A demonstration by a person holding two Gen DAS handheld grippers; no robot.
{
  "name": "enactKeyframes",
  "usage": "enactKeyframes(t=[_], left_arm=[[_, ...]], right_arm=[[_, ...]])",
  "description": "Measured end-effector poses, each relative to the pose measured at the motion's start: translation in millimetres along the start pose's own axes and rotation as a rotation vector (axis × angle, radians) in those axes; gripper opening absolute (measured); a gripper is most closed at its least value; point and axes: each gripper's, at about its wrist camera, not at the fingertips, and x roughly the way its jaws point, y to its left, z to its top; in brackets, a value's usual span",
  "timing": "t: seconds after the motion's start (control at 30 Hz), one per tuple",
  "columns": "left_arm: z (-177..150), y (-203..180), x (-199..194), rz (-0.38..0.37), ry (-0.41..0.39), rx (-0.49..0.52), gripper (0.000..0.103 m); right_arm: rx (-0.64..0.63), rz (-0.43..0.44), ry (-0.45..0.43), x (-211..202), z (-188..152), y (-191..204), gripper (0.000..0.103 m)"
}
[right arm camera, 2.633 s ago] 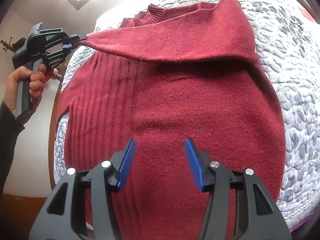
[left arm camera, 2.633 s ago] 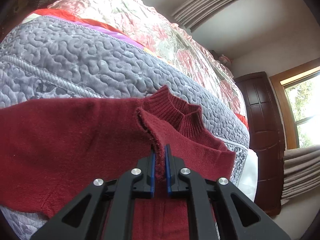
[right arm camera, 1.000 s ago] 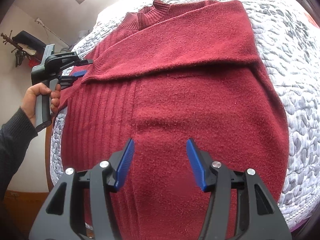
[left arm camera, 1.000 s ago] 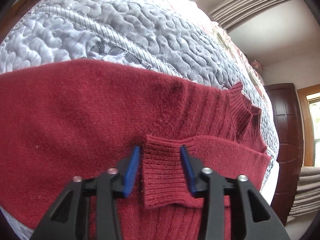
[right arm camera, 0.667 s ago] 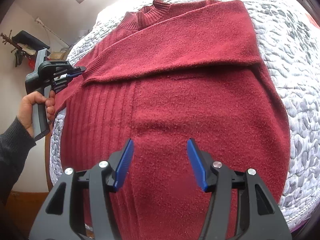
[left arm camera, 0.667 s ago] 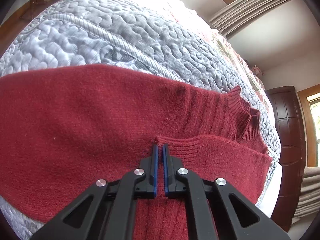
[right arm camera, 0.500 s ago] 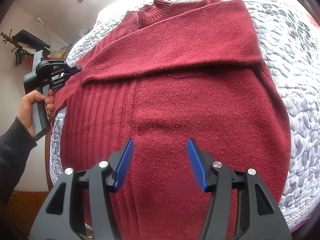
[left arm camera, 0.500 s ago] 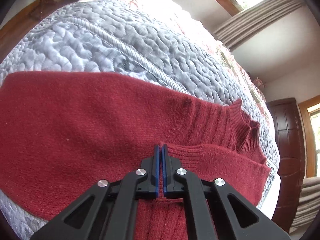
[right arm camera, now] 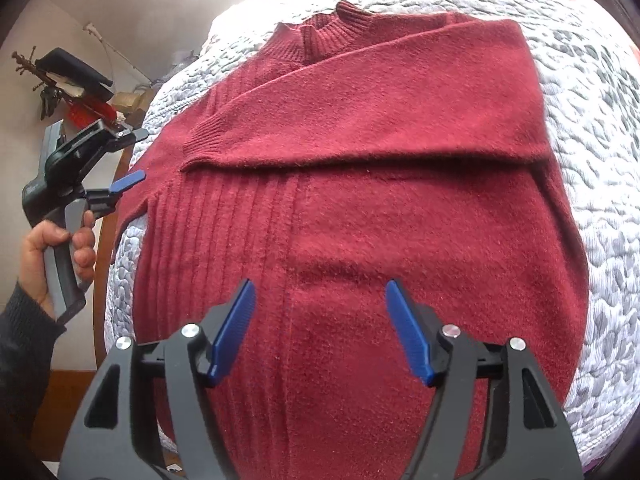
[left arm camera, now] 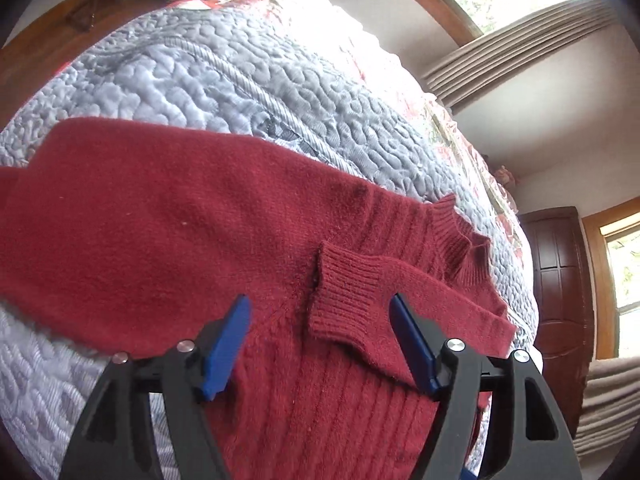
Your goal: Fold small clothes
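Sweater (right arm camera: 360, 208), dark red and knitted, lies spread flat on the bed's grey quilted cover (right arm camera: 600, 128), its ribbed collar (right arm camera: 328, 32) toward the far end. One sleeve (right arm camera: 380, 120) is folded across the chest, and its ribbed cuff (left arm camera: 348, 300) rests on the body of the garment near the opposite shoulder. The other sleeve (left arm camera: 140, 216) stretches out sideways over the quilt.

The left hand-held gripper (left arm camera: 320, 344) has its blue-padded jaws spread wide, one on either side of that cuff and just short of it, gripping nothing. From the right wrist view, the same tool (right arm camera: 120, 160) is off the sweater's edge, with a hand (right arm camera: 44, 256) in a dark sleeve wrapped round its grey handle.

The right hand-held gripper (right arm camera: 320, 328) hovers over the lower part of the sweater, jaws likewise wide and empty.

Beyond the bed stand a dark wooden wardrobe (left arm camera: 560, 280) and a curtained window (left arm camera: 520, 32).
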Motion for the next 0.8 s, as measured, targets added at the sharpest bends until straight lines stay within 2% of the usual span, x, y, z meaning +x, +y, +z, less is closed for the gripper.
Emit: enactKeyframes(t=[0.17, 0.23, 0.33, 0.43, 0.5, 0.6, 0.7, 0.8], left_arm=[[-19, 27, -49, 0.012, -0.016, -0.003, 0.081], [-20, 52, -70, 0.022, -0.051, -0.048, 0.087], [-15, 112, -101, 0.032, -0.125, -0.186, 0.090], [-8, 193, -129, 0.031, -0.223, -0.384, 0.090], [-5, 254, -140, 0.002, -0.280, -0.551, 0.090], [-2, 327, -138, -0.055, -0.318, -0.757, 0.090], [1, 369, -127, -0.037, -0.327, -0.841, 0.089], [7, 390, -112, -0.012, -0.322, -0.866, 0.089]], right_arm=[[-0.101, 0.044, 0.004, 10, 34, 40, 0.074], [-0.137, 0.066, 0.002, 14, 45, 62, 0.074], [-0.179, 0.085, 0.009, 25, 50, 93, 0.076], [-0.209, 0.103, 0.035, 37, 48, 122, 0.076], [-0.232, 0.116, 0.057, 45, 42, 139, 0.076], [-0.260, 0.121, 0.096, 57, 31, 158, 0.076], [-0.268, 0.119, 0.124, 64, 21, 169, 0.076], [-0.273, 0.111, 0.139, 68, 14, 173, 0.076]])
